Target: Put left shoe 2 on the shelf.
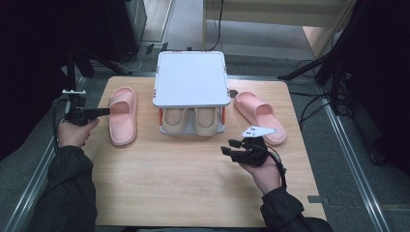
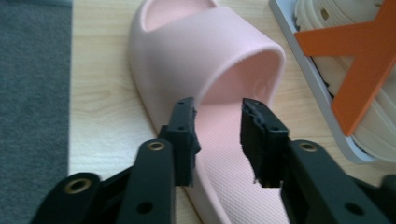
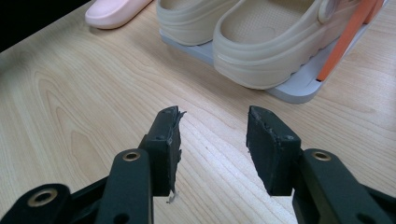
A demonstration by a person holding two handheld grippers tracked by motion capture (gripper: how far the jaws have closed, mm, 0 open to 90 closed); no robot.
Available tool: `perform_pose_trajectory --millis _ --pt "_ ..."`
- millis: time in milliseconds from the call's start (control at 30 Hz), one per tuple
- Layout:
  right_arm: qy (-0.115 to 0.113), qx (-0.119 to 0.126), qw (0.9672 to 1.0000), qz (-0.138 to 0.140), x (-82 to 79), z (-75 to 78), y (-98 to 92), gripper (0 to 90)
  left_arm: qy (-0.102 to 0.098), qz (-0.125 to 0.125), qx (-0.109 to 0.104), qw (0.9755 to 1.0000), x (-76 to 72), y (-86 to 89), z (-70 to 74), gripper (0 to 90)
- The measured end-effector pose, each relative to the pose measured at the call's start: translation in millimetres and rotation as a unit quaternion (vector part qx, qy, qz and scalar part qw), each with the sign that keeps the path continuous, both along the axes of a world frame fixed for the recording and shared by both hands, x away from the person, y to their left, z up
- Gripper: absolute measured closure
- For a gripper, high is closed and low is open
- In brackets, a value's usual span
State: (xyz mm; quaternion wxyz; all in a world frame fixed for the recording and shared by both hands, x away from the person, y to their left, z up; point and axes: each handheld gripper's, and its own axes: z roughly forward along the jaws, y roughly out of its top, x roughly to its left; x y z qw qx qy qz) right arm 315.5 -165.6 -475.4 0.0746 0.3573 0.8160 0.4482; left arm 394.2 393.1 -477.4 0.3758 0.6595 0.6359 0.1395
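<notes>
Left gripper [image 1: 107,111], black, two-jaw, in the person's left hand [image 1: 73,131] at the table's left edge, pointing level toward the left pink foam slide sandal [image 1: 122,116]. Jaws released and apart; in the left gripper view the sandal's [image 2: 210,56] sole lies behind the gap, pads not pressing on it. Sandal flat on the light wooden table [image 1: 183,179], left of the rack, close but apart from it.

Centre: small white two-tier shoe rack with orange cross braces [image 1: 191,77] at the table's far side. Pair of beige rubber clogs [image 1: 187,121] side by side on its lower shelf.

Right of the rack: second pink foam slide sandal [image 1: 260,116], lying angled on the table, near the rack.

Right gripper [image 1: 232,147], black with grey three-cornered plate, in the right hand [image 1: 266,174], just before that sandal, pointing left over bare wood. Jaws released, nothing between them; the clogs [image 3: 275,42] lie beyond.
</notes>
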Motion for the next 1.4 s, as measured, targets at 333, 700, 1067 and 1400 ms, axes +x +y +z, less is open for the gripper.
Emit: perform_pose_trajectory --millis 333,700,1067,1400 --pt "0.001 -0.004 0.9999 -0.009 -3.2 -2.2 -4.3 55.5 0.008 0.006 -0.003 0.9999 15.5 2.7 -12.6 56.9" --pt "0.003 -0.005 0.9994 -0.033 -11.9 -3.2 -16.3 55.4 0.009 0.017 0.002 0.9998 33.6 -4.3 -32.1 55.9" --pt "0.002 -0.004 0.9991 -0.041 -14.1 -3.4 -21.3 55.0 0.004 0.029 0.019 0.9994 35.3 -3.6 -31.7 65.9" --pt "0.003 -0.003 0.9992 -0.039 -13.0 -3.6 -19.6 54.6 0.016 0.039 0.007 0.9991 33.1 1.1 -28.2 74.8"
